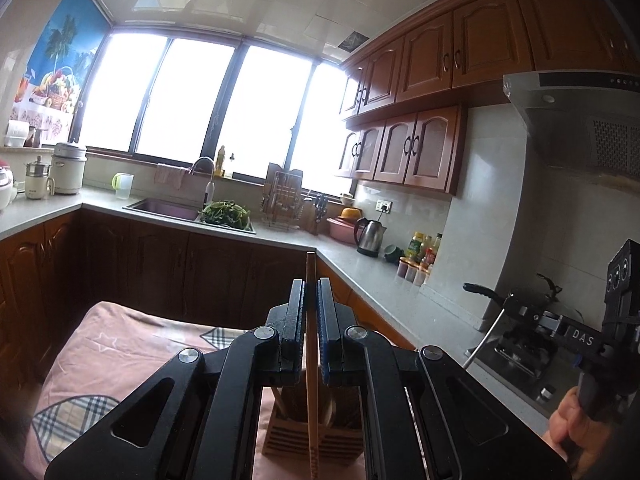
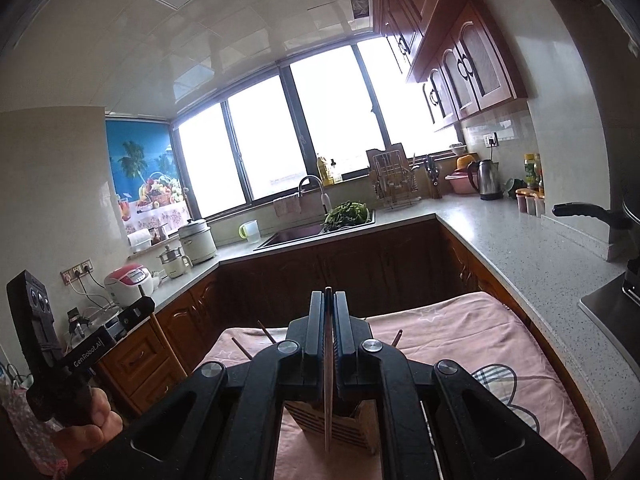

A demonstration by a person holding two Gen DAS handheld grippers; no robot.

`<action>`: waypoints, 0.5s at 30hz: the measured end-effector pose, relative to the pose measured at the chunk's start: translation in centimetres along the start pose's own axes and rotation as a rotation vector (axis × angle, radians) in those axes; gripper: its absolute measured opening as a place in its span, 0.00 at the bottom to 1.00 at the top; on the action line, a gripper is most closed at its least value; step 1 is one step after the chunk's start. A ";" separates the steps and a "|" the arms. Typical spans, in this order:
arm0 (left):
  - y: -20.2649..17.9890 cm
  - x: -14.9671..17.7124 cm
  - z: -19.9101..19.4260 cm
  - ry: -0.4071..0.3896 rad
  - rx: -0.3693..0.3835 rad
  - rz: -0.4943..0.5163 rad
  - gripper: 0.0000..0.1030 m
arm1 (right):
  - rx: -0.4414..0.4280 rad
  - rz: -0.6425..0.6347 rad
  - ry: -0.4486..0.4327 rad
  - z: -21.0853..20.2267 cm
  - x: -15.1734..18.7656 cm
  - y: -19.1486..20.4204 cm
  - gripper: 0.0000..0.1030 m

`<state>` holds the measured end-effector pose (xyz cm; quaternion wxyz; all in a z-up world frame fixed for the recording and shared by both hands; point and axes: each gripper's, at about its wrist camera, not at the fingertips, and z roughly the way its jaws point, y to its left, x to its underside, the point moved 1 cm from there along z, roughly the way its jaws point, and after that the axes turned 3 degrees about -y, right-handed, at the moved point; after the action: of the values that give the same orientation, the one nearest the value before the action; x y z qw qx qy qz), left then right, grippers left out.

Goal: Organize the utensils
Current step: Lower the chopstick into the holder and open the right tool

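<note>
Bright windows (image 1: 200,96) run along the back of a U-shaped kitchen, with a grey speckled countertop (image 2: 520,248) over dark wooden cabinets and reddish wall cupboards (image 1: 420,148) on one side. A sink (image 1: 164,207) sits under the windows, with a heap of leafy greens (image 1: 226,213) beside its basin, a dish rack (image 1: 282,196) next to that, and a steel kettle (image 1: 370,236) further along. Nearest the cameras lies a pink cloth (image 2: 460,332) with star and checked flower patches, spread over a low surface.

On that cloth stands a slatted wooden utensil holder (image 1: 292,436). A few sticks lean in its compartments, though which one each sits in I cannot tell.

The left gripper (image 1: 311,292) is clamped on a light wooden chopstick (image 1: 311,360), held upright with its lower end hanging in front of the holder. The right gripper (image 2: 329,304) is clenched on a thin dark chopstick (image 2: 328,408), also upright, its tip just above the holder's near rim.

Only the left wrist view shows the range hood (image 1: 572,104), the stove below it and the right hand (image 1: 576,420) around its tool's handle. Only the right wrist view shows the red-and-white rice cooker (image 2: 128,278) at the wall sockets, loose sticks (image 2: 266,332) lying on the far edge of the cloth, and the left hand (image 2: 96,424) gripping its handle.
</note>
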<state>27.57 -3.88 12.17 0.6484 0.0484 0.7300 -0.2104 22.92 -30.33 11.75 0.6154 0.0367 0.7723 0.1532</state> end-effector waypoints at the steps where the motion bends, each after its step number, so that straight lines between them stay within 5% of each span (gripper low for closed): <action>1: -0.1 -0.2 0.7 -0.006 -0.003 0.003 0.05 | 0.006 0.000 -0.010 0.4 -0.3 -0.1 0.04; 8: -0.8 -0.5 5.8 -0.043 -0.031 0.021 0.05 | 0.044 0.022 -0.039 3.3 -1.5 -1.9 0.04; 15: -0.4 3.1 8.5 -0.067 -0.112 0.052 0.05 | 0.074 0.029 0.000 6.2 1.1 -3.0 0.04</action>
<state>34.86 -8.06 8.69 0.6795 0.0241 0.7170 -0.1537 29.03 -31.71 8.64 0.6113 0.0706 0.7769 0.1334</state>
